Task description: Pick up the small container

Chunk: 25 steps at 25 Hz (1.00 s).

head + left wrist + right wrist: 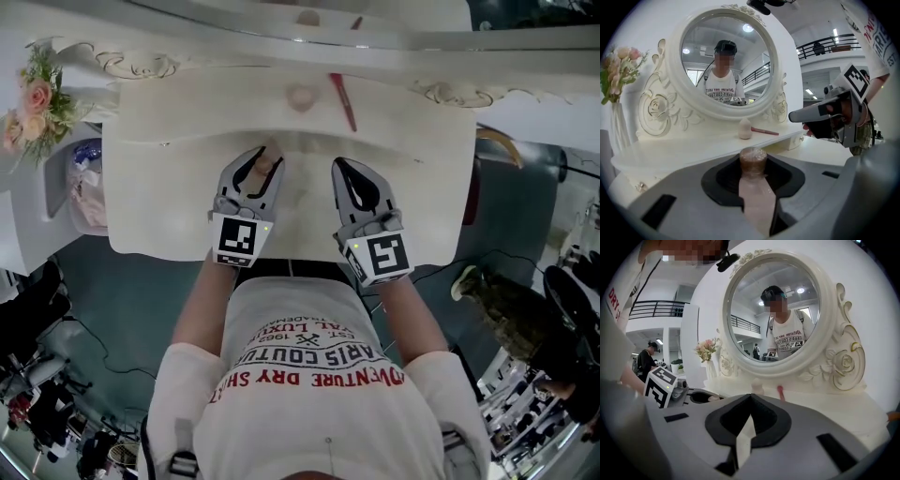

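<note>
The left tongs (269,155) hold the small container (753,161). It is pink with a brown top, and the two jaws press on its sides about halfway in. It sits over the front middle of the desk (187,187). I cannot tell if its bottom touches the desk or not.

The right tongs (339,164) are just beside it, on the right. Their jaws are closed tip to tip and nothing is in them.

Nothing stands between the two tongs, and the desk round them is bare. Farther back, near the mirror (726,61), there is a small pale egg-shaped thing (300,97). A thin red stick (343,101) lies next to it on its right. Both are well apart from the container. Pink flowers (37,98) stand at the far left end of the desk. The big round mirror has a white frame with carved roses.

The person stands close to the front edge of the desk. Both bare arms reach forward side by side, the left arm (202,300) and the right arm (412,309). Both tongs point toward the mirror, low over the desk
</note>
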### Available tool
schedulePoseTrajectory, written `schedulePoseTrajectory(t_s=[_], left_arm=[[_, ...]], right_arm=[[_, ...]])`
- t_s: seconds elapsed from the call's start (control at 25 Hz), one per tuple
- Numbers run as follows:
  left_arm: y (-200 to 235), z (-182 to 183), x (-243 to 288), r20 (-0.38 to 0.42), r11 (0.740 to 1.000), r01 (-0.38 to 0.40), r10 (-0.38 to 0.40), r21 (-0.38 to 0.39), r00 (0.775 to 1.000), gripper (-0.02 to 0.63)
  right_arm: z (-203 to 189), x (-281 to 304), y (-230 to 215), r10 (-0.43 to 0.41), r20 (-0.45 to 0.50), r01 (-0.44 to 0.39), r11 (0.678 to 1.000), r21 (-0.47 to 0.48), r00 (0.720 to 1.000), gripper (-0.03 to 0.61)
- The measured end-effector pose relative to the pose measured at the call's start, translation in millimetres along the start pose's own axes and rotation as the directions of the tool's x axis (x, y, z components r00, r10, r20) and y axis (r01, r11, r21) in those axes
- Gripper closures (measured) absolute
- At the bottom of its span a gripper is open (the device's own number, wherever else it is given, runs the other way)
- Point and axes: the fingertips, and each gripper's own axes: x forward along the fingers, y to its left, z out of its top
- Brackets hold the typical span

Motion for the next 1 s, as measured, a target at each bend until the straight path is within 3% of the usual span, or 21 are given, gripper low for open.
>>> schedulePoseTrajectory(t_s=[0.52, 1.0], left_arm=[[-8.9, 90.4, -40.3, 0.08, 0.995, 0.038, -0.045, 0.087, 0.996, 0.476], [6.7, 148.3, -81.2, 0.125, 0.991, -0.007, -0.01, 0.137, 0.992, 0.476]], right_arm=[[50.4, -20.6, 0.6, -0.033, 0.088, 0.036, 0.999, -0.03, 0.996, 0.58], [100.3, -45.1, -9.1, -0.068, 0.194, 0.092, 0.989, -0.112, 0.979, 0.58]])
